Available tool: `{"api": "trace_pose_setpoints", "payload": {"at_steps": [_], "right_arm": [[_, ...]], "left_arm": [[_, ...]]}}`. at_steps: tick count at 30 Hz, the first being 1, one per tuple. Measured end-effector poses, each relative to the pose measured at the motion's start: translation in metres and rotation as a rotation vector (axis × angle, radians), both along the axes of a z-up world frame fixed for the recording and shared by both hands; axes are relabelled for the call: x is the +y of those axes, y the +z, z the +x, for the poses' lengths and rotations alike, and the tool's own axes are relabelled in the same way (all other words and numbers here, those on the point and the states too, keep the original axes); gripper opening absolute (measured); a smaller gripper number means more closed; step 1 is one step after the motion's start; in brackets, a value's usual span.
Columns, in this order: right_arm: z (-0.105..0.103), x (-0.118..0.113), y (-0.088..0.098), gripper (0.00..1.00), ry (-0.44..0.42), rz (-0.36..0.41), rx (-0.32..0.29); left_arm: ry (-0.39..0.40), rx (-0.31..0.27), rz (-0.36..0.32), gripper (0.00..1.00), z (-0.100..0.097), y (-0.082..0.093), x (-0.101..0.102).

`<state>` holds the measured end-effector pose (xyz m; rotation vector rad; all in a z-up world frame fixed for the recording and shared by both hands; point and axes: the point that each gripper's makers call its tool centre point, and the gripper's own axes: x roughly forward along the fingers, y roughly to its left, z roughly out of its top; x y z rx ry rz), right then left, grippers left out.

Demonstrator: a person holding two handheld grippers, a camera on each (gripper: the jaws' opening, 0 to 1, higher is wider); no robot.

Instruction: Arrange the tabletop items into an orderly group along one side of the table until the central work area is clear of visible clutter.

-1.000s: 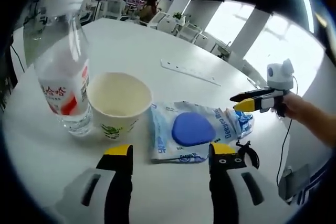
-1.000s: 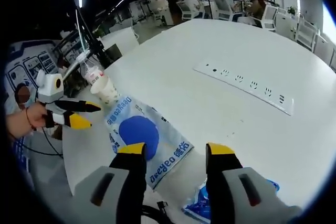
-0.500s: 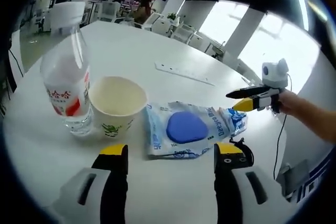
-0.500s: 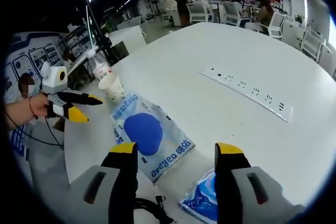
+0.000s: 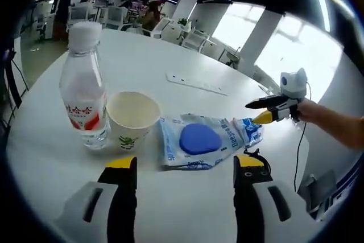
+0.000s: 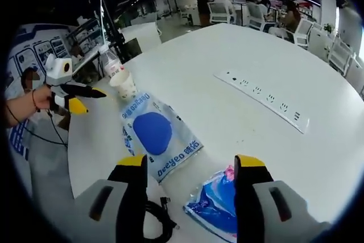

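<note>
Lying flat: crinkly plastic packet (image 5: 207, 142), round blue centre.

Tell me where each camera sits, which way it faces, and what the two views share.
Left gripper view: rides on the left hand-held gripper, jaws apart, looking across the white table at a water bottle, paper cup and blue-and-white packet; the right hand-held gripper and a forearm enter from the right.
Right gripper view: rides on the right hand-held gripper, jaws apart, facing the same row from its other end, with a small blue pouch and black cable nearest; the left one comes in at the left.
Shared: bottle, cup, packet, power strip.
</note>
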<state>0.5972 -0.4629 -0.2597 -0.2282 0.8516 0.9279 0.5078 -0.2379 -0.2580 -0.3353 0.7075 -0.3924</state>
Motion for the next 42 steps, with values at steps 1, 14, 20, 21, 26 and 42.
{"api": "trace_pose_setpoints", "payload": {"at_steps": [1,14,20,21,26,42], "right_arm": [[-0.001,-0.003,-0.001,0.61,0.002,-0.01,0.001],[-0.01,-0.023,0.0,0.61,0.034,-0.053,-0.001],[-0.014,-0.027,0.001,0.61,0.052,-0.065,-0.004],[-0.015,-0.029,0.001,0.61,0.057,-0.073,-0.004],[-0.017,-0.036,-0.002,0.6,0.081,-0.103,-0.002],[-0.022,-0.061,-0.029,0.53,0.213,-0.253,0.04]], "left_arm": [[0.0,-0.001,0.003,0.7,-0.001,0.001,0.001],[-0.02,-0.029,0.016,0.73,-0.014,0.017,0.012],[-0.043,-0.043,0.023,0.74,-0.019,0.024,0.015],[-0.05,-0.045,0.026,0.75,-0.021,0.026,0.016],[-0.067,-0.058,0.027,0.77,-0.026,0.032,0.023],[-0.078,-0.079,0.035,0.79,-0.051,0.047,0.051]]}}
